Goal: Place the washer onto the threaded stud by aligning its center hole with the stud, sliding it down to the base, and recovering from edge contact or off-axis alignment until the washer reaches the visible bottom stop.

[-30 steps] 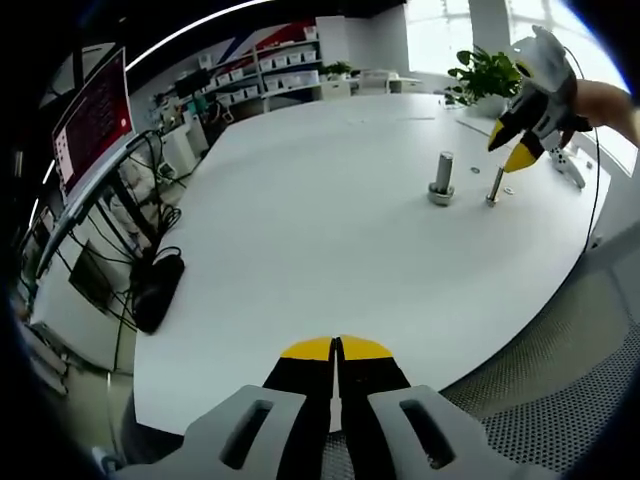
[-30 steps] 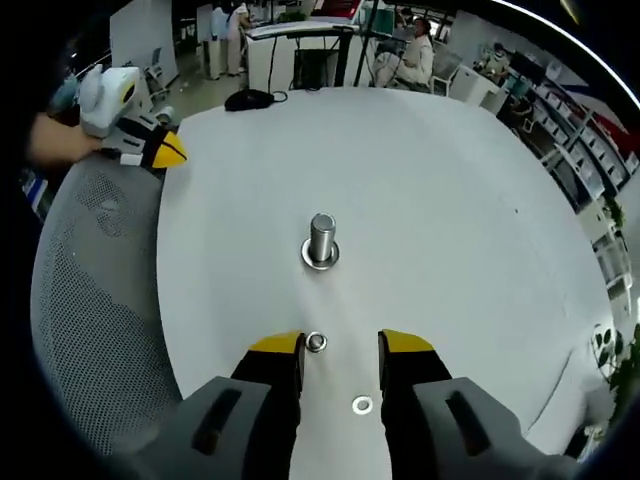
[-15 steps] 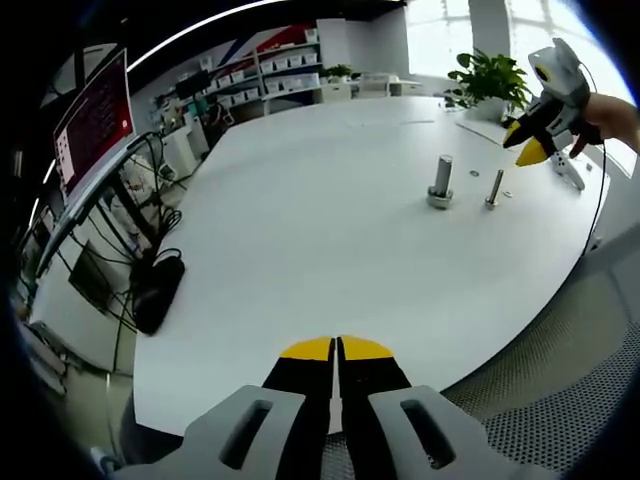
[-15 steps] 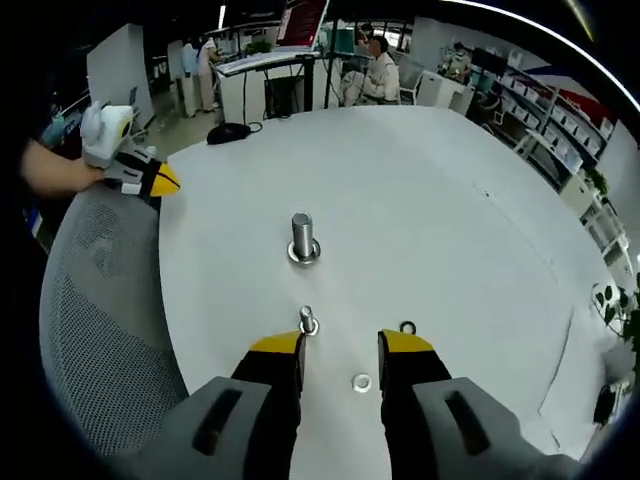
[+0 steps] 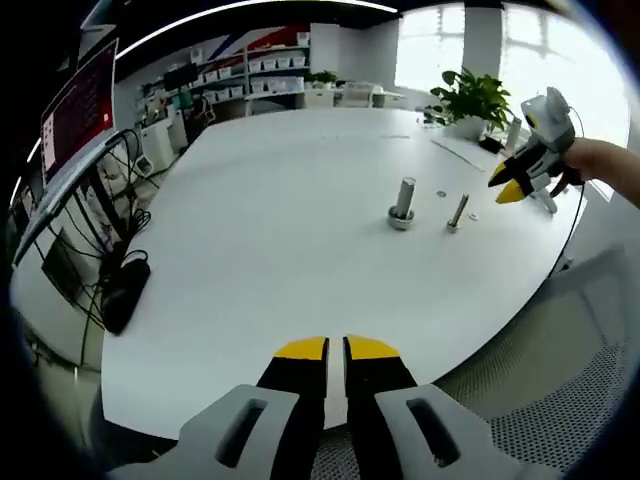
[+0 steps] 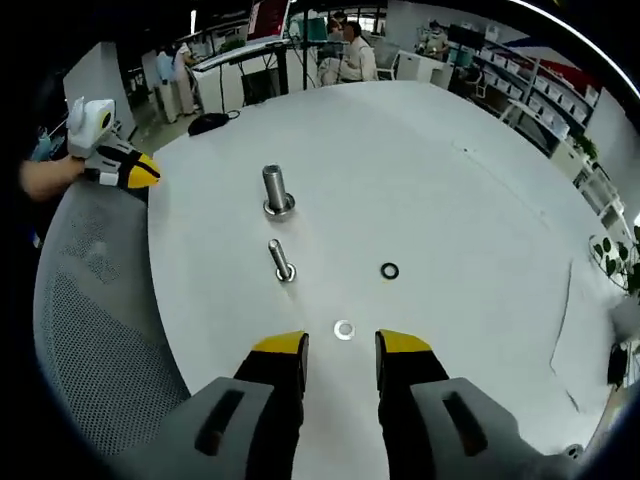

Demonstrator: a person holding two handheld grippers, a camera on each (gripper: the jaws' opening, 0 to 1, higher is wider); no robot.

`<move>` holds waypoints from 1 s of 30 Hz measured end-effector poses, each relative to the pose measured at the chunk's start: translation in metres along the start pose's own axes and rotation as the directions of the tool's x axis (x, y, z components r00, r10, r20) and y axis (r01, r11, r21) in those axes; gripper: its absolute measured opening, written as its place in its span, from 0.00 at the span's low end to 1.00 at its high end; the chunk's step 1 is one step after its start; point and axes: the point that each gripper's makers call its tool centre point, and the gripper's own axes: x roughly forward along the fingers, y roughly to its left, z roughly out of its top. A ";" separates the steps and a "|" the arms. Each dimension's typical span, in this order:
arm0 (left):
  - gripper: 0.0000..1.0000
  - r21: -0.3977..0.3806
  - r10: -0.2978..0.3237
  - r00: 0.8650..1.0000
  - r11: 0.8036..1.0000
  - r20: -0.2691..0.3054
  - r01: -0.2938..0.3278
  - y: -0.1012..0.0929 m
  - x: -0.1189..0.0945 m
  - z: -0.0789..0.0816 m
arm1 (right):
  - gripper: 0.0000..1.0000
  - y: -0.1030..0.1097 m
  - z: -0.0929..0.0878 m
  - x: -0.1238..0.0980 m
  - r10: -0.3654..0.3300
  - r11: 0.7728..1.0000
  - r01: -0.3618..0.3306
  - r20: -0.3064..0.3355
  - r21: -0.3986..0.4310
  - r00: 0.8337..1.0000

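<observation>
Two metal studs stand upright on the round white counter: a thick grey stud with a wide flanged base and, near it, a thinner threaded steel stud. In the right gripper view the small silver flat washer lies flat on the counter just beyond the tips of the right claw, apart from the thin stud and not on it; a dark ring-shaped washer lies farther out, to the right of the thin stud. The right claw's yellow-tipped jaws are spread with a clear gap and nothing between them. In the left gripper view the left claw has its jaws pressed nearly together, a thin slit between them, holding nothing, over the near counter edge. That view shows the thick stud and thin stud side by side, well apart from the left claw, with the right claw beyond them.
</observation>
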 end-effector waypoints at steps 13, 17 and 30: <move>0.04 0.002 -0.127 0.985 0.992 0.119 0.128 -0.036 -0.027 0.030 | 0.25 -0.003 -0.001 0.029 0.062 0.998 -0.063 -0.058 -0.011 0.996; 0.04 0.014 -0.182 0.974 0.983 0.134 0.182 -0.055 -0.033 0.030 | 0.23 -0.004 -0.003 0.035 0.068 0.997 -0.071 -0.084 -0.032 0.994; 0.04 0.055 -0.241 0.950 0.970 0.200 0.235 -0.078 -0.043 0.047 | 0.22 0.000 -0.012 0.044 0.088 0.991 -0.099 -0.128 -0.084 0.988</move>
